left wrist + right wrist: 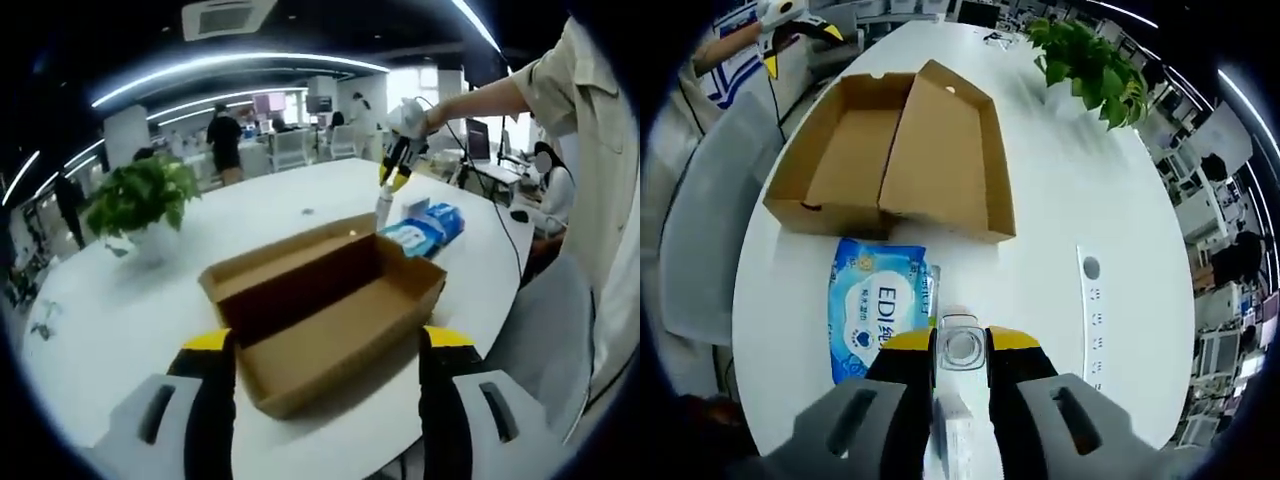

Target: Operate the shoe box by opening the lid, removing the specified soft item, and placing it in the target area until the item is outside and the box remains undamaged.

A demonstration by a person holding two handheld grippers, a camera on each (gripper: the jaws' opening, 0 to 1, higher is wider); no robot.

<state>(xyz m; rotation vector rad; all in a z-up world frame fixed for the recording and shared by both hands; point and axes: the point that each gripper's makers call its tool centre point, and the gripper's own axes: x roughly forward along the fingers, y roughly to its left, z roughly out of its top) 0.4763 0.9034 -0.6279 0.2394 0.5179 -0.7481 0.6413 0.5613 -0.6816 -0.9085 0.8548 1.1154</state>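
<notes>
Cardboard shoe box open (lid flat), wipes pack beside front edge

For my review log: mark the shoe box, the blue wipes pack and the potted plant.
shoe box (845,150), right gripper view, inner floor.
blue wipes pack (872,310), right gripper view, printed top face.
potted plant (140,195), left gripper view, leaves.

White table bears open shoe box, wipes pack, potted plant.

A potted plant stands on the white table.
</notes>
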